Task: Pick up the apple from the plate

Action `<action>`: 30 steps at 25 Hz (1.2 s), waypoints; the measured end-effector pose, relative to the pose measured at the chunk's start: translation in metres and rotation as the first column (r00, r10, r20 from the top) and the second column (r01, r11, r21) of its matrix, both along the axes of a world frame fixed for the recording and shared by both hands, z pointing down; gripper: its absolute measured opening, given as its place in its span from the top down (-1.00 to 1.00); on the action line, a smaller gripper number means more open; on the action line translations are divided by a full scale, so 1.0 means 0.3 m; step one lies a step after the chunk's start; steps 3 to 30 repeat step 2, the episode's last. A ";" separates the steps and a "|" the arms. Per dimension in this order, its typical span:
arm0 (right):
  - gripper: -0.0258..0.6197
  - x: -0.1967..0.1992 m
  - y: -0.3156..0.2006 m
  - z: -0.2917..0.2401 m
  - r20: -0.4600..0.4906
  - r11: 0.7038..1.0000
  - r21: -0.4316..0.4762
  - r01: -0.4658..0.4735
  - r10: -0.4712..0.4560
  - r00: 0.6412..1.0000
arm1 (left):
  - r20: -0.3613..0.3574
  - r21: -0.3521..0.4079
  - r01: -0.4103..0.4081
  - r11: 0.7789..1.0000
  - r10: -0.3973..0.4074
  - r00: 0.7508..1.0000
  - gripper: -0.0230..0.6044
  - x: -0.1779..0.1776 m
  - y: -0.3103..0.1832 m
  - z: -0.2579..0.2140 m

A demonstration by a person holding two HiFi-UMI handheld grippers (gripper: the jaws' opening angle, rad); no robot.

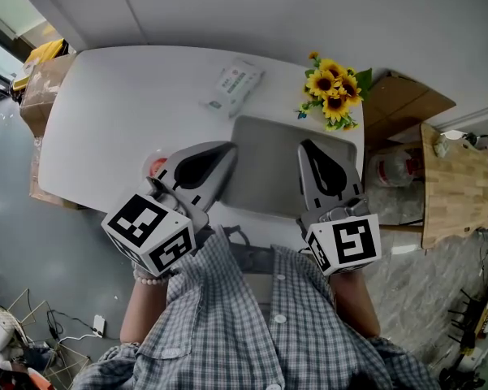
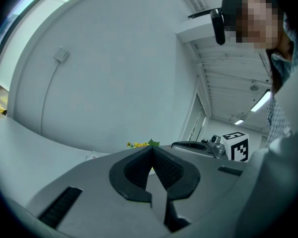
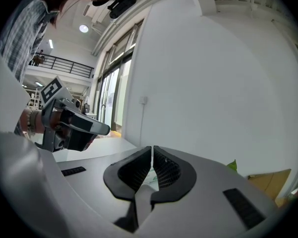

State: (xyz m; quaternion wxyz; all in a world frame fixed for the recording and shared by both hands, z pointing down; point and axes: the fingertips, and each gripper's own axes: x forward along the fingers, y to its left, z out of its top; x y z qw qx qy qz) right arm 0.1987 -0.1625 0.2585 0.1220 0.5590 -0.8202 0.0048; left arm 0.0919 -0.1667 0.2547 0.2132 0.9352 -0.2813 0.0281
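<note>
My left gripper (image 1: 227,149) and right gripper (image 1: 307,146) are pale grey with black ribbed fingers (image 2: 169,171). Each carries a cube (image 1: 150,234) patterned in black and white squares. My shirt (image 1: 252,323) is a grey-blue check. The table (image 1: 105,120) is white and the tray (image 1: 268,165) grey. The sunflowers (image 1: 333,92) are yellow with dark centres and green leaves. The packet (image 1: 235,81) is white with green print.
</note>
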 end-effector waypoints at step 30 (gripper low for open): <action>0.83 -0.006 -0.003 0.008 -0.003 1.000 -0.006 0.002 -0.002 1.000 | 0.001 -0.002 -0.002 1.000 0.002 1.000 0.90 -0.002 -0.002 0.004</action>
